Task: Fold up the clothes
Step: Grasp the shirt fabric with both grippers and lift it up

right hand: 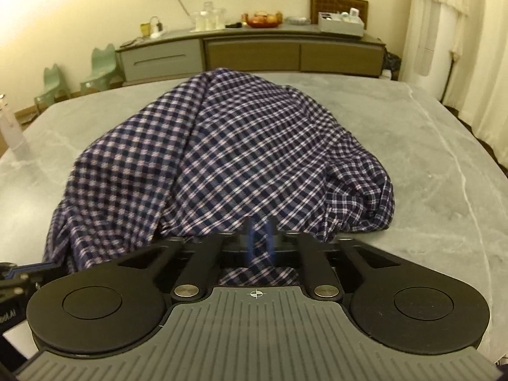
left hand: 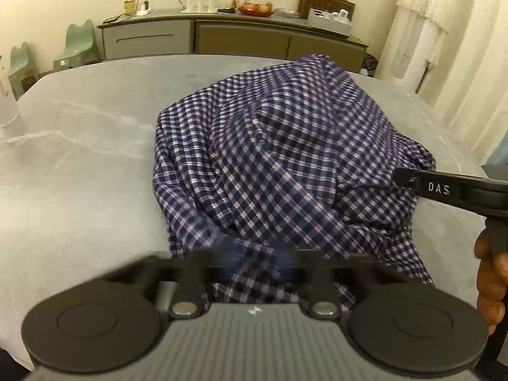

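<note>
One checked shirt heaped just beyond the right hand-held gripper

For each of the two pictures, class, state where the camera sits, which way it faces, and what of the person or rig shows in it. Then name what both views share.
Left wrist: on the left gripper, looking forward and down over the checked shirt; the right gripper and a hand show at right.
Right wrist: on the right gripper, facing the shirt's near edge; the left gripper peeks in at lower left.
Shared: shirt, grey table, sideboard.
</note>
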Tool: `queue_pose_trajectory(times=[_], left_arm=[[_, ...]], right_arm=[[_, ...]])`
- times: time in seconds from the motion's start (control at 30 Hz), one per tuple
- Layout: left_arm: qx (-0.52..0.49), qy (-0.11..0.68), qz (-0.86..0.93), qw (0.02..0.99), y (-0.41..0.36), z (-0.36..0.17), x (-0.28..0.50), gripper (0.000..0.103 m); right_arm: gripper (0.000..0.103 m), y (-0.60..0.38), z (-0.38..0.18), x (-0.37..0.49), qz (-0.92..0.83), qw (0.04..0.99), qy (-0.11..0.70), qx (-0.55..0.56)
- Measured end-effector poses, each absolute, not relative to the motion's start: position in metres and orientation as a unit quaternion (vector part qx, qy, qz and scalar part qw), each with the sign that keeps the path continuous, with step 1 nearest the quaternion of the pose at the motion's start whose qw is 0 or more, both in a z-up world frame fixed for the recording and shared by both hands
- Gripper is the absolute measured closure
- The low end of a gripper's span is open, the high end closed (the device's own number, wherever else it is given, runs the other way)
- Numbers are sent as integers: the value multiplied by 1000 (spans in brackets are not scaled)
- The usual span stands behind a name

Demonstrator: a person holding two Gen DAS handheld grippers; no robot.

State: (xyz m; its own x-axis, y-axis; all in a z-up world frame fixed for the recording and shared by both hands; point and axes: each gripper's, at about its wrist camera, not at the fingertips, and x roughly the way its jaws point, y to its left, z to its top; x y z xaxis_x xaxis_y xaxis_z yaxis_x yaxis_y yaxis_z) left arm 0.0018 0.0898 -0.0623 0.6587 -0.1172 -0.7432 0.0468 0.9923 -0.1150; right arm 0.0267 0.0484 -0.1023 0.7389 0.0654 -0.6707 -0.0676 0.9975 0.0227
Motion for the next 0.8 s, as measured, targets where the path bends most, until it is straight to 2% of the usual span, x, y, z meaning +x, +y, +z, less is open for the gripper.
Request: queue_pose_trajectory(times=[0.03, 0.07, 0.17, 0.2, 0.23, 0.27, 0.3, 0.33, 0.4, 0.53, 0.6, 0.67, 0.73, 0.77, 0.8], left_arm=[[-45, 402, -37, 914, 92, -63, 1, 0], [-43, 398, -30, 916, 93, -64, 3, 0], [-44, 415, -36, 908, 92, -76, 24, 0], [-47, 426, -44, 902, 90, -83, 34, 6], [-37, 433, -54, 899, 86, -89, 49, 40], [-25, 439, -65, 896, 81, -96, 63, 66], [-23, 441, -60, 895, 84, -96, 81, 97], [-23, 442, -52, 895, 88, -95, 100, 102], [-46, 397, -38, 916, 111, -63, 124, 102], [-82, 287, -61, 952, 171, 23, 94, 102], [-66, 287, -84, 952, 191, 30, 61, 102], [-17, 357, -129, 925, 187, -5, 37, 102], [47, 431, -175, 884, 175, -48, 16, 100], [85, 440, -179, 876, 168, -61, 10, 98], [122, 444, -180, 869, 162, -73, 4, 94]], right_arm=[[17, 47, -102, 27, 34, 935, 352, -4], [3, 45, -101, 25, 31, 940, 339, -7], [3, 37, -109, 32, 15, 943, 332, -11], [4, 35, -116, 39, 16, 940, 341, -8], [7, 34, -124, 49, 28, 934, 356, -3], [29, 35, -133, 60, 46, 926, 374, 1], [63, 36, -141, 71, 63, 918, 391, 6], [74, 34, -145, 80, 78, 913, 399, 16], [96, 26, -124, 90, 80, 925, 371, 23], [98, -3, -54, 78, 73, 960, 267, 37], [101, -21, -30, 54, 85, 967, 237, 43], [101, -31, -33, 34, 103, 963, 249, 27], [99, -34, -68, 29, 137, 936, 326, -9], [93, -34, -89, 33, 149, 918, 367, -27], [92, -37, -94, 37, 151, 913, 378, -29]])
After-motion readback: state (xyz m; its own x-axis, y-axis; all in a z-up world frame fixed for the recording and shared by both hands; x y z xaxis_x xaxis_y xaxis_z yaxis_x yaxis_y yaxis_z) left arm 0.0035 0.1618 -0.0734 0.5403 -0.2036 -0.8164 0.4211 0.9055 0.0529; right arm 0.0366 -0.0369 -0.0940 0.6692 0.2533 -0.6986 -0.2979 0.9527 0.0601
